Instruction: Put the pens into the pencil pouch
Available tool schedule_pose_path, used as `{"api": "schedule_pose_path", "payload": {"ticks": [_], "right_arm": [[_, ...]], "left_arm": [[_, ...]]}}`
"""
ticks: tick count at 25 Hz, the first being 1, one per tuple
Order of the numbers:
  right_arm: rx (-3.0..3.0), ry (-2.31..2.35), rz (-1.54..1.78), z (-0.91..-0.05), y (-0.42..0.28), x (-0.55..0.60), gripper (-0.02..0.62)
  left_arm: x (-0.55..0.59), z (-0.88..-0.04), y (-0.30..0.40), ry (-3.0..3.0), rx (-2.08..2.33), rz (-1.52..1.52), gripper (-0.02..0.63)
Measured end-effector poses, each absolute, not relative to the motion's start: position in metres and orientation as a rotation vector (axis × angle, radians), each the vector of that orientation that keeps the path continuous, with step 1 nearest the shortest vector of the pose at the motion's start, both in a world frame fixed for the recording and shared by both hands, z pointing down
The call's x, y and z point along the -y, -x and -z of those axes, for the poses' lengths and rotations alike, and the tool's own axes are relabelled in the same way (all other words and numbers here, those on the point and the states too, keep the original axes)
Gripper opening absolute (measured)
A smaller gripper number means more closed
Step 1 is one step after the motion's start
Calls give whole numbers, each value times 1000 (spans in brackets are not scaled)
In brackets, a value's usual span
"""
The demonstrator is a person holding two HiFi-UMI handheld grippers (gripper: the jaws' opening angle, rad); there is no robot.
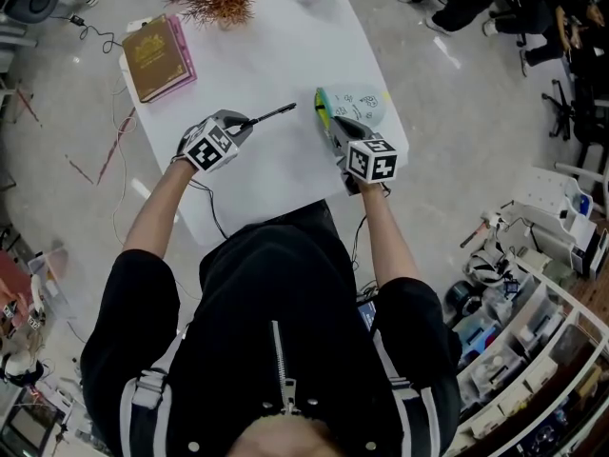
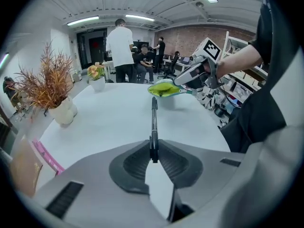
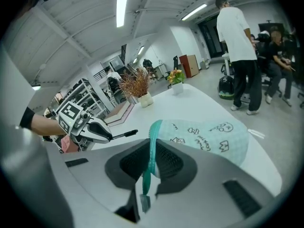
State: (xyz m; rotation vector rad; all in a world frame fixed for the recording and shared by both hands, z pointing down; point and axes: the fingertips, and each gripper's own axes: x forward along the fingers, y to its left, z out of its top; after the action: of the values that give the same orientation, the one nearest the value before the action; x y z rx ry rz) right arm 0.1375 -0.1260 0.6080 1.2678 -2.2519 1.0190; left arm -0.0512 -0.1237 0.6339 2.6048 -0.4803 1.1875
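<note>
- One pen (image 1: pixel 271 115) is clenched in the left gripper's (image 1: pixel 245 127) jaws over the middle of the counter (image 1: pixel 276 46). Its long axis runs straight on from the jaws, tip aimed rightward.
- Right of that tip, apart from it, the pencil pouch (image 1: pixel 360 103) sits near the counter's right edge.
- The right gripper (image 1: pixel 335 131) jaws pinch the pouch's teal zipper edge, which faces the pen.

This looks like an office lab. People (image 3: pixel 274 44) sit working under long ceiling lights (image 3: pixel 122 4). Shelves (image 1: pixel 580 312) are full of parts (image 1: pixel 490 269).
</note>
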Motion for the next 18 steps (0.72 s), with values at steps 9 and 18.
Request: {"api": "schedule_pose_path", "payload": {"ticks": [9, 18], "right_arm": [[2240, -1253, -1014, -614, -135, 124, 43], [2236, -1242, -1020, -616, -133, 125, 43]], "left_arm": [[121, -632, 6, -2628, 408, -1195, 72], [116, -637, -26, -2617, 353, -1192, 72]]}}
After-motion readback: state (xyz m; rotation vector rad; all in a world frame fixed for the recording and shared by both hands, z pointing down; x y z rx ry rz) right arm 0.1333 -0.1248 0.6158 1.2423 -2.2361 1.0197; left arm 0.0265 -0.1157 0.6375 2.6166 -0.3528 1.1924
